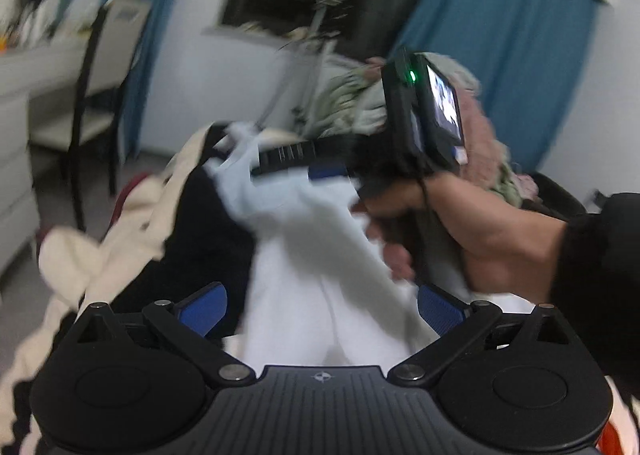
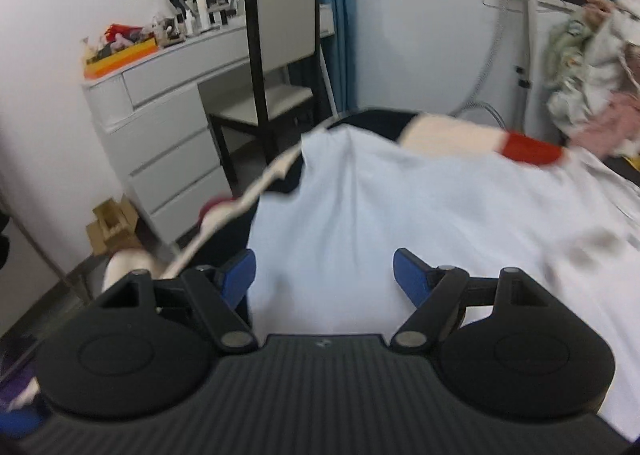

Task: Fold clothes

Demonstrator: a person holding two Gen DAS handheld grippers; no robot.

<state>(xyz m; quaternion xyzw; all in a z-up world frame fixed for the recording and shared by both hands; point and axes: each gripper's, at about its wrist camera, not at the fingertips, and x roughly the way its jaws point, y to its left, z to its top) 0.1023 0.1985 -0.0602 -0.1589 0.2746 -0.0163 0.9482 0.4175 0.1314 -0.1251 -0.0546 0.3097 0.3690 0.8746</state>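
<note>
The left tool (image 1: 322,305) gaped wide, its blue pads either side of the white garment (image 1: 316,255) but gripping nothing. The right tool (image 2: 324,275) also stood wide open over the same white cloth, which apparently lay on a bed beside a black-and-cream garment (image 1: 160,223).

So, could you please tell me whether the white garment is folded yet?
Not folded: the white garment lies loosely spread and rumpled, no fold visible, between both open grippers.
</note>
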